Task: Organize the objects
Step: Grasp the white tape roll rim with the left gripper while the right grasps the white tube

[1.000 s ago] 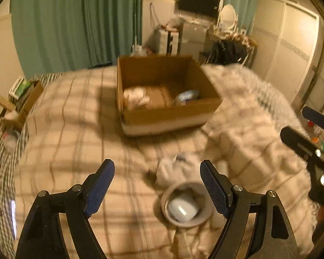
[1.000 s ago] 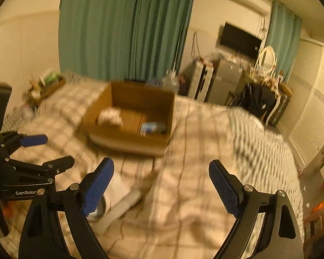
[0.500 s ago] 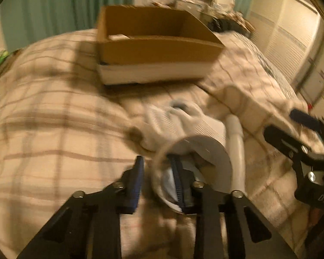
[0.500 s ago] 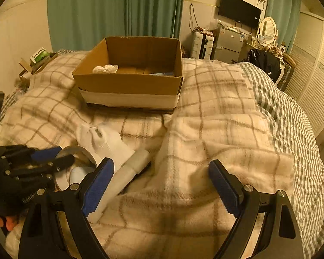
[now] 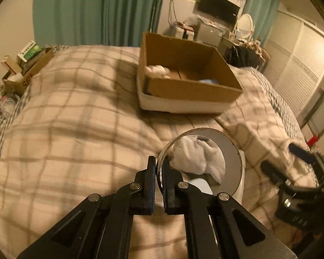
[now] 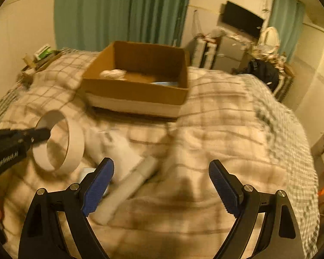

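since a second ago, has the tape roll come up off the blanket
Yes. The tape roll, pinched by its wall in the left gripper, now hangs upright above the blanket, nearer the cardboard box; earlier it lay flat.

A beige plaid blanket [image 5: 75, 118], brown cardboard box [image 5: 190, 88] (white-banded base), green curtains [image 5: 92, 10], white tape roll [image 6: 60, 140].

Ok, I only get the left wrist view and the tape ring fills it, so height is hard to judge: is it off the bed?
Observer: It looks lifted. The left claw pinches the tape ring by its wall, above the blanket.
Operator: What's lying past it?
Observer: A white tube lies on the blanket beside the sock.
Operator: Is the right claw busy?
Observer: No, the right claw is open and holds nothing.
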`<action>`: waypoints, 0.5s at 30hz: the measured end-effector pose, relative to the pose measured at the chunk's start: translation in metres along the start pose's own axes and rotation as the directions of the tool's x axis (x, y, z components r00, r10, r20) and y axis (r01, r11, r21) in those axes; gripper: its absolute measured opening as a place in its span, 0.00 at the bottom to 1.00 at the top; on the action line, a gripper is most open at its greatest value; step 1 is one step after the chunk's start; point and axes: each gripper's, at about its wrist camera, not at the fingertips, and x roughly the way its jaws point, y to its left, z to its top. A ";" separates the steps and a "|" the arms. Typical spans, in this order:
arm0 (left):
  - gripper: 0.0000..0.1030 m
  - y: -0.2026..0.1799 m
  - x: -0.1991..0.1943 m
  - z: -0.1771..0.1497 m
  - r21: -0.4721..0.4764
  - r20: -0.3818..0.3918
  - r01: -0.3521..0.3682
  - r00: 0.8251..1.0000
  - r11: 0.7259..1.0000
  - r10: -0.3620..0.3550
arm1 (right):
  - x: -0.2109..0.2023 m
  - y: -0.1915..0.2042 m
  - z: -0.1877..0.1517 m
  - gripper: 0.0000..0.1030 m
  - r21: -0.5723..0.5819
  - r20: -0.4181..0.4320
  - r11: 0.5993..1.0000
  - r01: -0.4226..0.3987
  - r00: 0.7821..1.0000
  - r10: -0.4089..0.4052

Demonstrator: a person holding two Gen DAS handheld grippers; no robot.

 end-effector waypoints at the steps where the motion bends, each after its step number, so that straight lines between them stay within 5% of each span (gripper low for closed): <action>1: 0.05 0.005 -0.002 0.001 -0.005 0.001 0.001 1.000 1.000 -0.001 | 0.003 0.004 0.001 0.87 -0.002 -0.013 1.000 -0.026 1.000 0.026; 11: 0.05 0.018 0.011 -0.005 -0.011 -0.027 -0.038 0.999 0.999 0.038 | 0.062 0.044 -0.020 0.81 -0.086 -0.238 0.991 -0.099 0.968 0.076; 14: 0.05 0.014 0.013 -0.008 0.000 -0.031 -0.042 0.999 0.999 0.042 | 0.062 0.040 -0.022 0.72 -0.069 -0.241 0.993 -0.098 0.967 0.079; 15: 0.05 0.013 0.015 -0.009 0.002 -0.035 -0.043 0.998 0.999 0.044 | 0.063 0.041 -0.023 0.62 -0.071 -0.243 0.993 -0.090 0.967 0.070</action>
